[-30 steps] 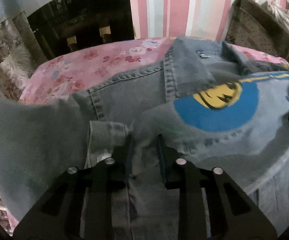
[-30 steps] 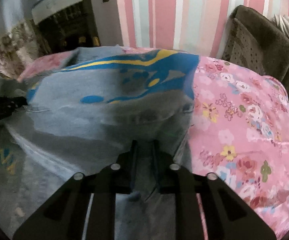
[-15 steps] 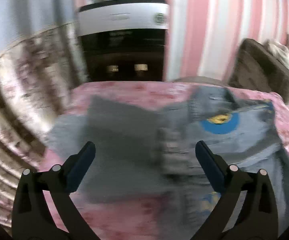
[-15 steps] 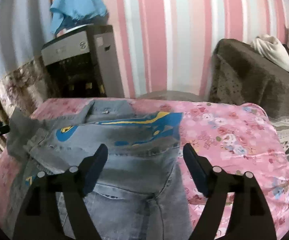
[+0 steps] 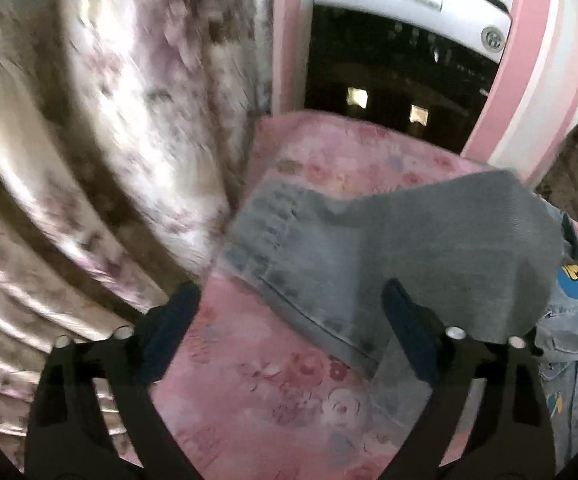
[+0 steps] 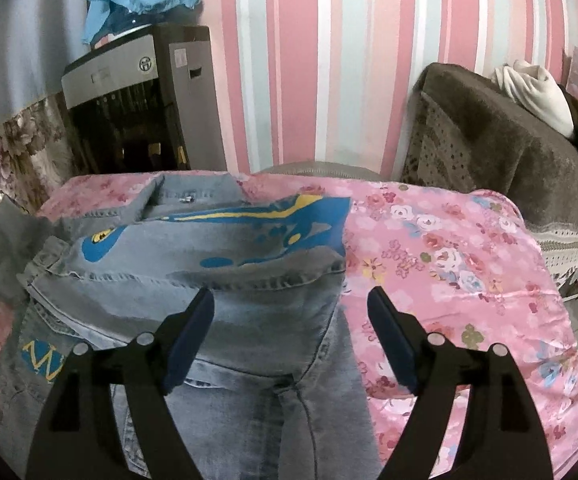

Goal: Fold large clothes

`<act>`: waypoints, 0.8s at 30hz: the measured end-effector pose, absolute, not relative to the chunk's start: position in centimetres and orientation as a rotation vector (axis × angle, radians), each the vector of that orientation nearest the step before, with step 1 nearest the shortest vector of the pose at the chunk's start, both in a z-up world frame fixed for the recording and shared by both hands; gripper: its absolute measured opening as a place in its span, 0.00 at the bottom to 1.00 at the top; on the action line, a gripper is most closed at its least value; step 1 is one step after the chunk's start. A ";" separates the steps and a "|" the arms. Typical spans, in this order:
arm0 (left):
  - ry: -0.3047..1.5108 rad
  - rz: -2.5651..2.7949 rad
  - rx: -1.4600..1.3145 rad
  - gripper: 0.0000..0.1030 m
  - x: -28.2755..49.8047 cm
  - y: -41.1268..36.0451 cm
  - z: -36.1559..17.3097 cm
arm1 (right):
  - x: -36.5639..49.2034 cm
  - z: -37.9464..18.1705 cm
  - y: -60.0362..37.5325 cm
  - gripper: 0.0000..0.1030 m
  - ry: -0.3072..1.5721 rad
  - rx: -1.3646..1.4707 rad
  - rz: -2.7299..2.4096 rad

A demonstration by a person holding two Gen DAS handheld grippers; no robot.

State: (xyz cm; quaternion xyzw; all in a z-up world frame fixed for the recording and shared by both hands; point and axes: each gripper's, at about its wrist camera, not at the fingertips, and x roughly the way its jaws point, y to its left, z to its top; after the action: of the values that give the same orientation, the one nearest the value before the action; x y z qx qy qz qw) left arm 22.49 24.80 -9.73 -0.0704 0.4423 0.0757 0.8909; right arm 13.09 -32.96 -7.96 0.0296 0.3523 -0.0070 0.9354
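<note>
Two grippers hang over the pink floral bedspread (image 6: 469, 264), both with jaws spread wide and nothing between them. The left gripper (image 5: 289, 320), whose jaws have just eased in a little after springing apart, points down at the bedspread's left edge, where a grey denim sleeve (image 5: 389, 248) of the jacket lies flat near the far left corner, close to the flowered curtain (image 5: 89, 160). The view there is blurred. The right gripper (image 6: 291, 316), its jaws lately opened, hovers above the denim jacket (image 6: 209, 264), which lies across the left half of the bedspread, a blue and yellow print facing up and its collar toward the far edge.
</note>
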 end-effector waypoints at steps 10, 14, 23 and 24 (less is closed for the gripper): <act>0.970 0.204 -0.201 0.28 25.8 24.9 -13.9 | 14.0 -8.9 -32.5 0.77 0.754 0.054 -0.029; 0.949 0.181 -0.244 0.09 25.3 26.1 -13.4 | 14.5 -9.0 -32.2 0.77 0.755 0.053 -0.025; 0.802 0.417 -0.202 0.05 21.5 32.6 -7.5 | 15.2 -8.1 -32.2 0.77 0.728 0.029 -0.023; 0.794 0.430 -0.196 0.05 21.1 33.1 -7.1 | 15.4 -8.0 -32.5 0.77 0.730 0.039 -0.023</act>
State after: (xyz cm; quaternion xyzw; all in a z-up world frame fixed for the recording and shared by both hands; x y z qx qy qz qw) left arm 21.08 33.13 -7.08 -0.0943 0.3831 0.2075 0.8951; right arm 15.36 -32.48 -8.04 0.0190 0.3570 -0.0113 0.9339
